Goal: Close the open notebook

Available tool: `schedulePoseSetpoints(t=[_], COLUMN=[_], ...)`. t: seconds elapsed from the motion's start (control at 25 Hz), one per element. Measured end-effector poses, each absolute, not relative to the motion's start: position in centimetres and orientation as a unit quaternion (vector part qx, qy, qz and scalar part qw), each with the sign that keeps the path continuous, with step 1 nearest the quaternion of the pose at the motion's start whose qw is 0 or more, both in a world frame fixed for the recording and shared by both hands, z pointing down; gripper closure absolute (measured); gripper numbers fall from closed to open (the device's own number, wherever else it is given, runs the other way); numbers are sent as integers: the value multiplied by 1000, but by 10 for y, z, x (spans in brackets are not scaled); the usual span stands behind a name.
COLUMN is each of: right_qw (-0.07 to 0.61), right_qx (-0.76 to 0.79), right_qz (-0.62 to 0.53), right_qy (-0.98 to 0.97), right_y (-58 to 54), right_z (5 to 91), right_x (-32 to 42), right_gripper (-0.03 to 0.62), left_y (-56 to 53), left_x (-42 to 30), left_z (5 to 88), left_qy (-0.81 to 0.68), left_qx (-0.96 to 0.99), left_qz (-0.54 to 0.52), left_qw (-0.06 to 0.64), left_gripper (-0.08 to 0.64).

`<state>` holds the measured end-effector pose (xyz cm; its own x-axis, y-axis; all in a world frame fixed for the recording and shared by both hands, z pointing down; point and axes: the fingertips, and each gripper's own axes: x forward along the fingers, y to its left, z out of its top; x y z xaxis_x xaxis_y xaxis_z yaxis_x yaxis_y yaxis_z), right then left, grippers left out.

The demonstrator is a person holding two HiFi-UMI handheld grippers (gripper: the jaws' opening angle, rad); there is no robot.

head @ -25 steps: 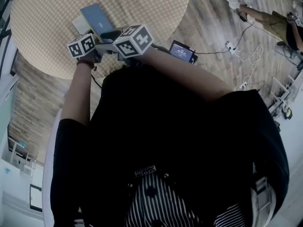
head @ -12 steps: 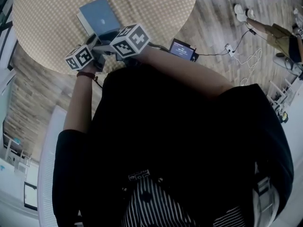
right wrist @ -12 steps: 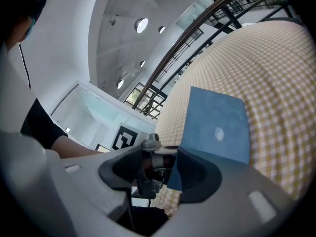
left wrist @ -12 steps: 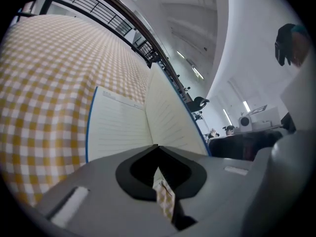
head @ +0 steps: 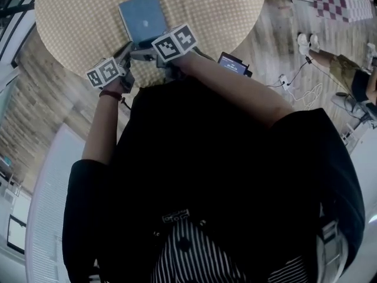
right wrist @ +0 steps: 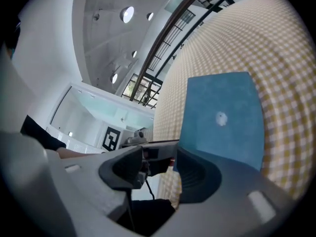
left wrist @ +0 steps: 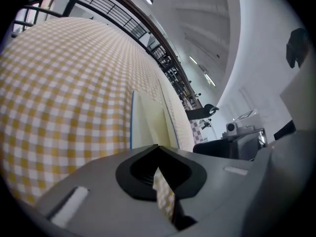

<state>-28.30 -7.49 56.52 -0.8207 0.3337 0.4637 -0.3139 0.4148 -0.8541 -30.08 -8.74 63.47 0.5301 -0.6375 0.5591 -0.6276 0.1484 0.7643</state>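
Nothing is legible: the small screen's (head: pixel 234 64) lines blur, and the notebook (head: pixel 143 17) cover bears only a pale, unreadable mark.

both arms reached forward and down, bare below short black sleeves. the left forearm (head: pixel 101 128) ran nearly straight ahead, a dark band (head: pixel 110 94) round its wrist, and the left gripper (head: pixel 126 52) pointed forward and slightly inward, marker cube up. its jaws were drawn together, tips meeting, only a thin slit behind them. the right forearm (head: pixel 235 90) crossed inward, bringing the right gripper (head: pixel 140 50) just beside the left. its jaws stood apart, an open gap between them.
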Motion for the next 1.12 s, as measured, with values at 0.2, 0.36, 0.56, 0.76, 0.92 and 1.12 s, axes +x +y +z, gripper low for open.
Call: schedulePoseSetpoints(t=[0.2, 0.36, 0.56, 0.76, 0.92, 1.12], right_qw=[352, 390, 407, 379, 313, 275], right_qx=[-10, 1, 6, 21, 54, 109], right_qz=[522, 482, 467, 462, 389, 315], right_qy=[-777, -784, -785, -802, -865, -902], right_y=[-60, -54, -54, -72, -114, -150], right_z=[580, 588, 594, 577, 529, 491], right_x=[-285, -276, -260, -234, -211, -169], right_gripper=[399, 525, 589, 589, 591, 591], left_y=[-48, -24, -24, -55, -100, -138], left_x=[-329, -335, -317, -283, -256, -206], left_z=[628, 625, 613, 587, 545, 508], left_qy=[-504, -523, -527, -523, -527, -504], left_qx=[616, 596, 602, 634, 696, 744], left_qz=[-21, -23, -16, 6, 62, 71], left_qw=[605, 609, 599, 569, 484, 432], left_gripper=[557, 557, 557, 557, 557, 557])
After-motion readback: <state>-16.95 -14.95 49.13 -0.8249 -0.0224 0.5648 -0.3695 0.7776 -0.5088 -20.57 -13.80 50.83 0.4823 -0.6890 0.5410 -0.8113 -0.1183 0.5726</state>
